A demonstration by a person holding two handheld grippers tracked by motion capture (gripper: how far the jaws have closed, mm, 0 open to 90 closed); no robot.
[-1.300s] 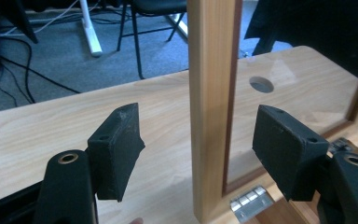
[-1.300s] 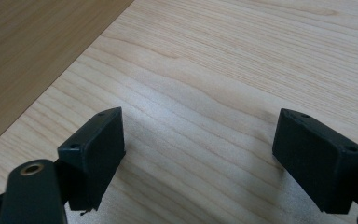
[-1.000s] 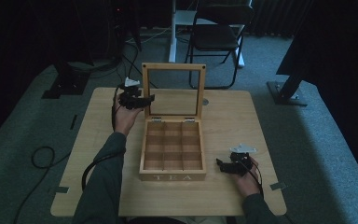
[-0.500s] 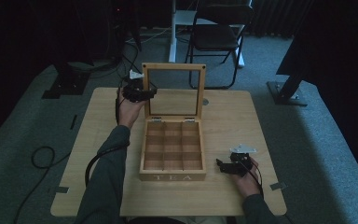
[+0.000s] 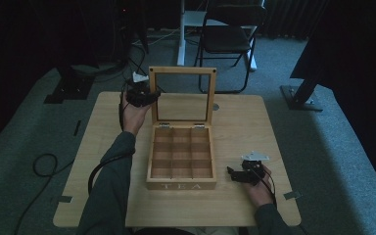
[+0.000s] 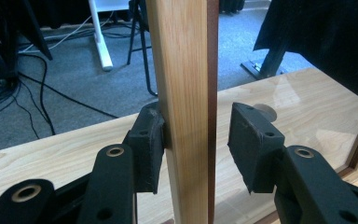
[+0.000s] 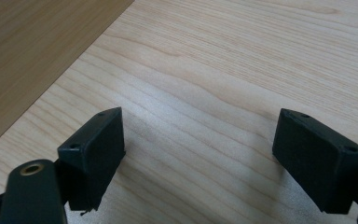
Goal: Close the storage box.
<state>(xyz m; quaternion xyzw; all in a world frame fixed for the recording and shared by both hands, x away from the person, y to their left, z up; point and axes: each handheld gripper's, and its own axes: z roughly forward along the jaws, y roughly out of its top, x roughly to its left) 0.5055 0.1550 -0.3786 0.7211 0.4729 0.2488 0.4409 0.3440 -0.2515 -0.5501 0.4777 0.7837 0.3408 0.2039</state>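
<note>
A wooden tea box point(image 5: 181, 159) with several empty compartments sits mid-table, its glass-paned lid point(image 5: 182, 71) standing upright. My left gripper point(image 5: 146, 96) straddles the lid's left rail point(image 6: 179, 70). Its jaws have just been closing with that rail between them. In the left gripper view, one pad point(image 6: 147, 149) touches the wood and the other pad point(image 6: 251, 144) stands a small gap off the rail's dark edge. My right gripper point(image 5: 235, 175) rests low on the table to the right of the box, with its jaws point(image 7: 200, 140) open over bare wood.
The light wooden table point(image 5: 254, 122) has free room on both sides of the box. A small round disc point(image 5: 216, 106) lies behind the lid. Beyond the table stand a folding chair point(image 5: 230, 34) and dark stands. A cable point(image 5: 44, 164) loops on the carpet at the left.
My left hand has crept slightly up the picture along the lid's left rail. The right hand and the box have stayed put.
</note>
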